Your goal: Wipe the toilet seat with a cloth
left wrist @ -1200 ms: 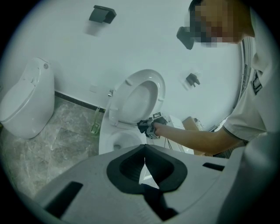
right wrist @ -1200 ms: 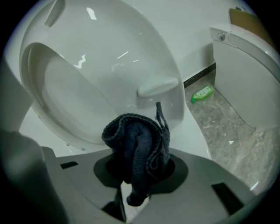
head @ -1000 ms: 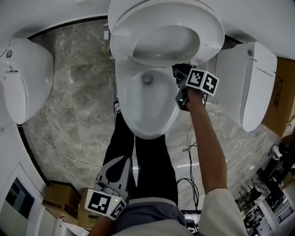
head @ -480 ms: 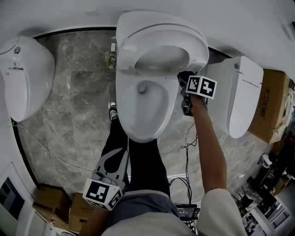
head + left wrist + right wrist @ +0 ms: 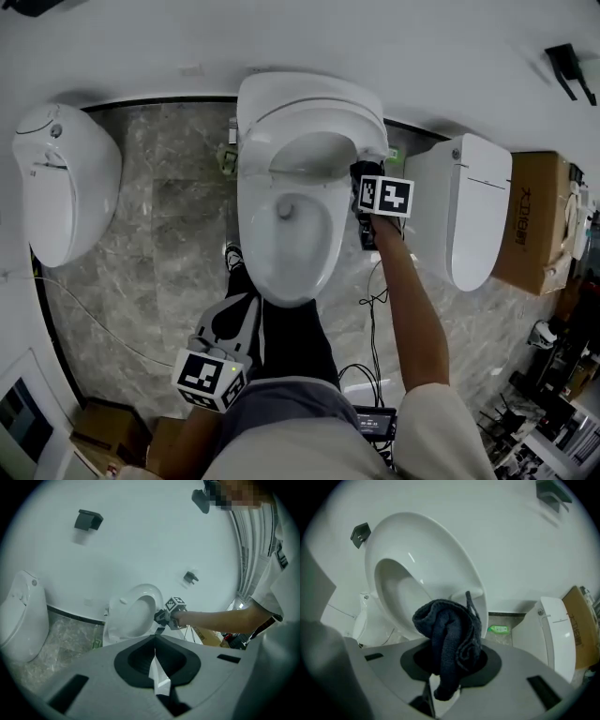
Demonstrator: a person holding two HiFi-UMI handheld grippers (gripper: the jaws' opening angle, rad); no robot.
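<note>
Cloth [image 5: 450,639], dark blue and bunched into a thick fold, is clamped between the jaws of the right gripper [image 5: 364,178], with one loose end hanging below them. In the head view this gripper sits just right of centre in the upper half of the frame, at the right edge of the toilet seat [image 5: 281,150]. The seat stands raised against the wall above the open toilet bowl [image 5: 291,234]. In the right gripper view the seat's white ring fills the upper left, and the cloth lies in front of its lower right part. Whether the cloth touches the seat cannot be told.

The left gripper [image 5: 157,667] is closed with nothing between its jaws; their pale pads meet in a thin line. In the head view it is at the lower left of centre, beside the person's dark trouser legs [image 5: 295,347] and well apart from the toilet. Its own view looks across to the raised seat, the right gripper and the person's bare forearm [image 5: 215,618].

A second toilet [image 5: 66,183] with its lid down stands at the left of the head view, and a third toilet [image 5: 464,206], also closed, stands at the right. A cardboard box [image 5: 530,225] is just beyond that one, at the right edge. Black cables [image 5: 375,305] trail over the grey marble floor [image 5: 169,216] below the right gripper. A small green item [image 5: 500,629] lies on the floor by the wall, between the middle toilet and the one at the right.
</note>
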